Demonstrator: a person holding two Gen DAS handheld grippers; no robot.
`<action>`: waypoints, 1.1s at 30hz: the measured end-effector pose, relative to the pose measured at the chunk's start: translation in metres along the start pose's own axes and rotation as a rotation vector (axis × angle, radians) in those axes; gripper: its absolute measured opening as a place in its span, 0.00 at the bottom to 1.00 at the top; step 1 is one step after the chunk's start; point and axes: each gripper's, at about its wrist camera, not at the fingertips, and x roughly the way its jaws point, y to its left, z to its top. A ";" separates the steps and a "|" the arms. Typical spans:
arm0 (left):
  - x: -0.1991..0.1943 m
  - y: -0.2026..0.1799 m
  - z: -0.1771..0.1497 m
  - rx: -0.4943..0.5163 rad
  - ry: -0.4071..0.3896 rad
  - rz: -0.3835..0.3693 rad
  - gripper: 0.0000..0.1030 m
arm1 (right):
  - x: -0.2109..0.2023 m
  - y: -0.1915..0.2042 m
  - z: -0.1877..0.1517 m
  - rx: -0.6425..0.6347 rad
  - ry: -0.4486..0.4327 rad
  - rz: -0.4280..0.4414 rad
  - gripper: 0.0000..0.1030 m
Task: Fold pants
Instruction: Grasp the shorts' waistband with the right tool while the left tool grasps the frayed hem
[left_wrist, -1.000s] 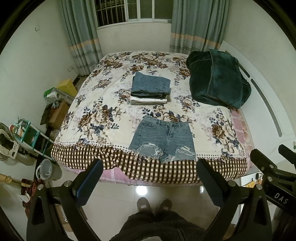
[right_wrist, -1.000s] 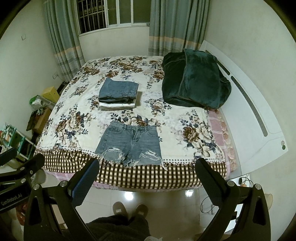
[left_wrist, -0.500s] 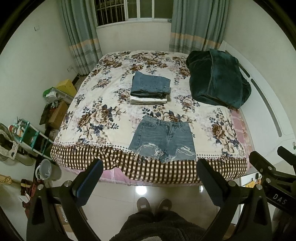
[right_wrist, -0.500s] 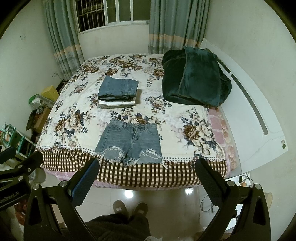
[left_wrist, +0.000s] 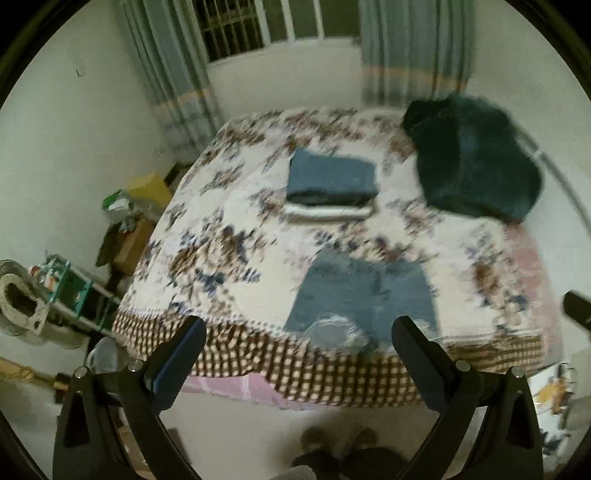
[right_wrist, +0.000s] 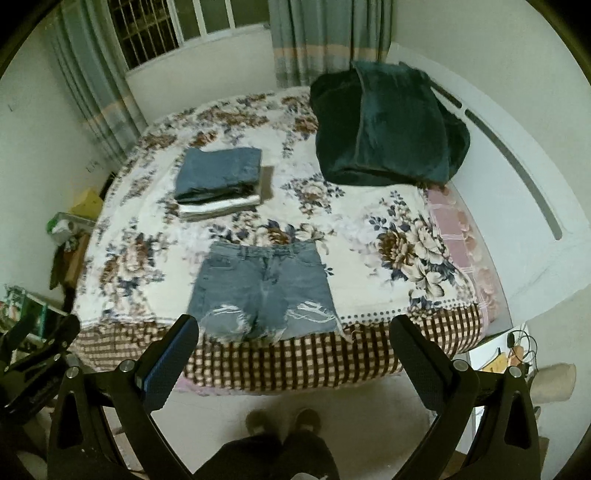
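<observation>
A pair of light blue denim shorts (right_wrist: 264, 291) with frayed hems lies flat near the front edge of the bed (right_wrist: 369, 354), waistband away from me. It also shows, blurred, in the left wrist view (left_wrist: 362, 291). My left gripper (left_wrist: 299, 339) is open and empty, held above the floor in front of the bed. My right gripper (right_wrist: 295, 339) is open and empty, also short of the bed's edge. Neither touches the shorts.
A stack of folded clothes (right_wrist: 219, 181) lies mid-bed behind the shorts. A dark green blanket (right_wrist: 384, 125) is heaped at the far right. Shelves and boxes (left_wrist: 74, 284) stand left of the bed. A white headboard (right_wrist: 517, 177) runs along the right. My feet (right_wrist: 284, 421) are on the floor.
Both grippers have moved forward toward the bed, so the shorts look larger and closer. The left view is motion blurred. The jaws stay open.
</observation>
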 end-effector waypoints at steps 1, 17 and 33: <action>0.013 -0.004 0.000 -0.008 0.016 -0.002 1.00 | 0.021 -0.006 0.006 -0.001 0.028 -0.002 1.00; 0.302 -0.255 -0.062 -0.122 0.388 0.111 1.00 | 0.456 -0.159 0.106 -0.158 0.430 0.404 0.79; 0.420 -0.358 -0.139 -0.096 0.406 0.061 0.03 | 0.697 -0.156 0.093 -0.195 0.692 0.602 0.79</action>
